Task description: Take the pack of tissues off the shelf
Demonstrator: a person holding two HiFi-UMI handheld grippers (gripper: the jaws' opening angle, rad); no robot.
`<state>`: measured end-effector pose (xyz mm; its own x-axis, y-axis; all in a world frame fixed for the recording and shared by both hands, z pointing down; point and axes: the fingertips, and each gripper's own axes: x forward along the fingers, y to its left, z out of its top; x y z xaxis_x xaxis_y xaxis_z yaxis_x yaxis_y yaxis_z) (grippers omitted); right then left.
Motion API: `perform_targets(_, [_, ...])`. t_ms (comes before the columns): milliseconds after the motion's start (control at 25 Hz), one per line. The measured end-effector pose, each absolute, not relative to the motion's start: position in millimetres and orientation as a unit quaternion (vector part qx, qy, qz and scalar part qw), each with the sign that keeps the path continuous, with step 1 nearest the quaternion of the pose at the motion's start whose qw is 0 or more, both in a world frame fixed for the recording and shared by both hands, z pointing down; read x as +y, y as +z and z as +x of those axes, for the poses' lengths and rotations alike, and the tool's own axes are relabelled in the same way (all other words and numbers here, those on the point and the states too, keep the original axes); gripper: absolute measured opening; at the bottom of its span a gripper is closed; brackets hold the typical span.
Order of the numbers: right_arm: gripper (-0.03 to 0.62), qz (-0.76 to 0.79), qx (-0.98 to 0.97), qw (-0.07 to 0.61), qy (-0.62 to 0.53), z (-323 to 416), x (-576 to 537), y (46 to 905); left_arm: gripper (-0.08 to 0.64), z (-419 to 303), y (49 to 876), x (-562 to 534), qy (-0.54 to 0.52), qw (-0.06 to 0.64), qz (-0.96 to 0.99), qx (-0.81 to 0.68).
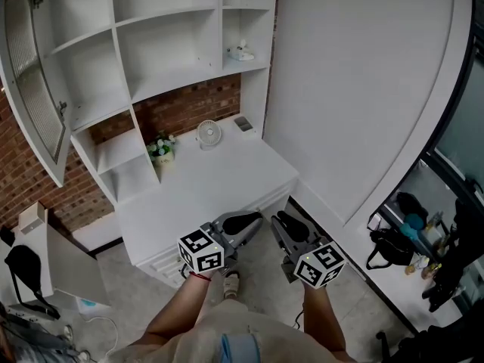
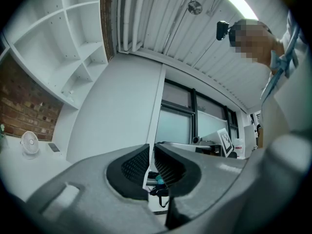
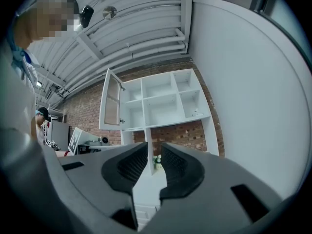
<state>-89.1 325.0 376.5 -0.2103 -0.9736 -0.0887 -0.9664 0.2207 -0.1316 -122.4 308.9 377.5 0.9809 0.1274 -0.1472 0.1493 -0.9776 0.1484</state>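
Tissue pack (image 1: 240, 53) on shelf (image 1: 255, 65), well beyond left claw (image 1: 252, 220), right claw (image 1: 281, 219)

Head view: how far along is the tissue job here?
Done: nothing yet. The white pack, likely the tissues, sits on the upper right shelf. In hand: nothing. The left gripper and right gripper hang low before the counter, jaws apart and empty. Left: reach up, grasp the pack, lift it off.

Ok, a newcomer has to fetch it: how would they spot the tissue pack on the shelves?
Find the white shelf unit on the brick wall. In its narrow right-hand column sits the small white tissue pack. It is alone on the shelves; the fan and plant stand lower down.
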Motion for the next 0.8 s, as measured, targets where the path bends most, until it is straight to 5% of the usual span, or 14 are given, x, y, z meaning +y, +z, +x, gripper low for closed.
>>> perform_targets(800, [0.095, -0.605, 0.792, 0.07, -0.039, 21.8, 70.0, 380.5, 0.015, -15.7, 359.9, 54.7, -0.093, 0.075, 0.992, 0.046])
